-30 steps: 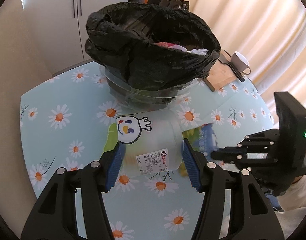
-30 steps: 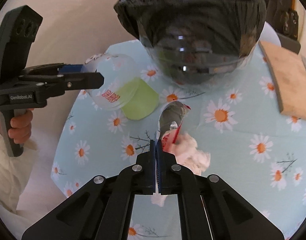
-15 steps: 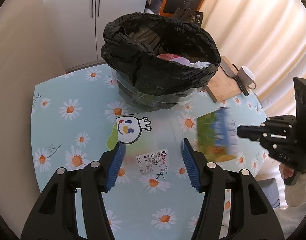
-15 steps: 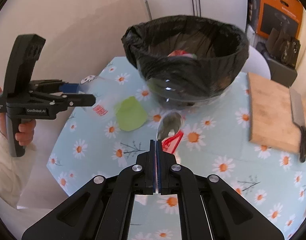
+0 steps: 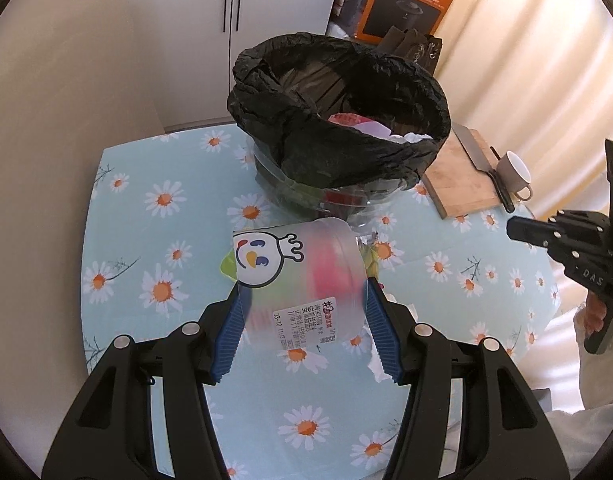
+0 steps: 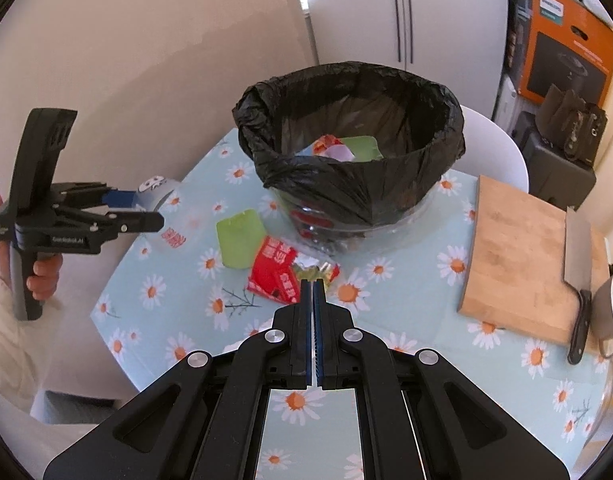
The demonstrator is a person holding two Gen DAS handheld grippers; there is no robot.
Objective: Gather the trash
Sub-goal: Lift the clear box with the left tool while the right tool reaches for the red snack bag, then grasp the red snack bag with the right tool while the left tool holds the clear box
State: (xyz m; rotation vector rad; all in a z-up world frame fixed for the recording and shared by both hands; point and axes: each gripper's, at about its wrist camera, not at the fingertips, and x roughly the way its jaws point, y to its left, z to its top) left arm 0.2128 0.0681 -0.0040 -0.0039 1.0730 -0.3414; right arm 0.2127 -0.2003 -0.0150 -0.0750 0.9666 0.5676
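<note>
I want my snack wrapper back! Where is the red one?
In the right wrist view, the crinkled red foil wrapper lies on the daisy tablecloth, between the flat green lid and the black-lined bin.

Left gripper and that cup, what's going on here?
The left gripper holds a clear plastic cup above the table, short of the black-lined bin. The right gripper is shut on a red wrapper, also outside the bin. A green lid lies on the table.

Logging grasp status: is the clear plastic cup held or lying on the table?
Held: the left gripper clamps the cup above the tablecloth.
</note>
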